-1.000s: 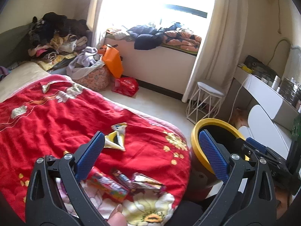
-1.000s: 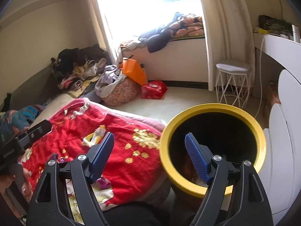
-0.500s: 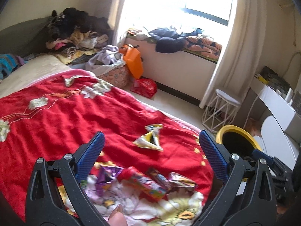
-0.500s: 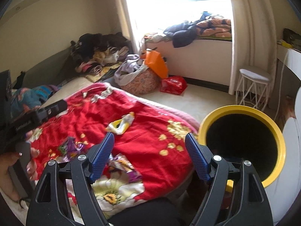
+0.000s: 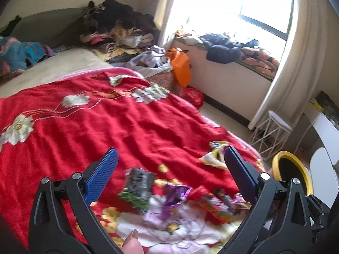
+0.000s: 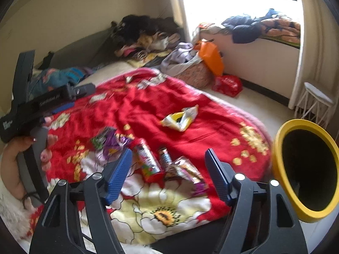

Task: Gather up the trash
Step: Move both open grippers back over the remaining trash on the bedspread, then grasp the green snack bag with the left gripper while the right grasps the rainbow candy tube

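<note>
Several snack wrappers lie on a red flowered blanket (image 6: pixel 135 105): a yellow-white bag (image 6: pixel 180 119), a red tube wrapper (image 6: pixel 147 160), a dark bar wrapper (image 6: pixel 166 159), a shiny foil wrapper (image 6: pixel 187 170) and green-purple wrappers (image 6: pixel 110 140). A yellow-rimmed black bin (image 6: pixel 305 169) stands off the bed's right corner. My right gripper (image 6: pixel 168 175) is open and empty, hovering over the tube and foil wrappers. My left gripper (image 5: pixel 169 173) is open and empty above the green wrapper (image 5: pixel 137 182) and purple wrapper (image 5: pixel 174 192). The yellow bag (image 5: pixel 214 156) and bin (image 5: pixel 292 173) show on the right.
Piled clothes (image 6: pixel 146 33) sit past the bed's head. A laundry basket (image 6: pixel 195 72), an orange bag (image 6: pixel 211 57) and a red bag (image 6: pixel 227 84) stand on the floor by the window ledge. A white wire stool (image 6: pixel 315 101) stands beyond the bin. A white desk (image 5: pixel 326 127) stands right.
Both grippers swung left, away from the bin and over the bed. The wrappers now lie between their open fingers; the bin shifted to the right edge of both views.
</note>
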The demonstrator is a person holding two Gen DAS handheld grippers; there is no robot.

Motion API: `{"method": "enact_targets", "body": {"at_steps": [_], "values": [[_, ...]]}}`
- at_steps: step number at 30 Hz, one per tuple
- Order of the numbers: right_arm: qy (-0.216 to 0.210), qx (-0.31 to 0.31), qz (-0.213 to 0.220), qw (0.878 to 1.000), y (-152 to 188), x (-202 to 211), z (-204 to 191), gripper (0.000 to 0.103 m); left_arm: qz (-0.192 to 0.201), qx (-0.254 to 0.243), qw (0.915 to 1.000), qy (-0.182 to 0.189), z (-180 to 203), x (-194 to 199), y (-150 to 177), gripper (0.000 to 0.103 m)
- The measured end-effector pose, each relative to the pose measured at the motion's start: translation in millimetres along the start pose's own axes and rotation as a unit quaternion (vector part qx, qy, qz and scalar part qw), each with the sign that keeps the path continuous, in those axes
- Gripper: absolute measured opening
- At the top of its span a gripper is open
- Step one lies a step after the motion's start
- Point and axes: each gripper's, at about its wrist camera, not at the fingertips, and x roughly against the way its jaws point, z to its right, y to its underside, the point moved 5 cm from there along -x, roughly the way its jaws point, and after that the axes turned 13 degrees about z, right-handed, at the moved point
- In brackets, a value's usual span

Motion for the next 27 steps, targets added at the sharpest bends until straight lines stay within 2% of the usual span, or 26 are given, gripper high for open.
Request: {"method": "enact_targets", "body": {"at_steps": [7, 11, 17, 19, 21, 27], "values": [[-0.028, 0.021, -0.044, 0.998, 13.7, -25.6, -19.1, 0.064, -0.034, 0.015, 0.9984, -0.043, -38.8, -9.5, 16.8, 0.092], [-0.035, 0.033, -0.065, 0.997, 19.3, -39.9, -25.5, 0.061, -0.055, 0.029, 0.9968, -0.050, -54.5, -15.8, 29.2, 0.091], [-0.040, 0.052, -0.089, 0.994, 26.4, -64.9, -35.0, 0.055, -0.092, 0.051, 0.9930, -0.052, -70.6, -27.0, 51.8, 0.074], [-0.038, 0.057, -0.099, 0.993, 30.2, -74.2, -36.4, 0.054, -0.107, 0.058, 0.9914, -0.049, -73.4, -30.0, 60.0, 0.072], [-0.035, 0.059, -0.112, 0.991, 34.8, -82.9, -36.4, 0.053, -0.117, 0.064, 0.9902, -0.041, -73.8, -32.7, 65.6, 0.064], [-0.032, 0.057, -0.145, 0.987, 45.8, -103.1, -35.1, 0.047, -0.145, 0.066, 0.9869, -0.026, -66.8, -40.5, 83.9, 0.055]]}}
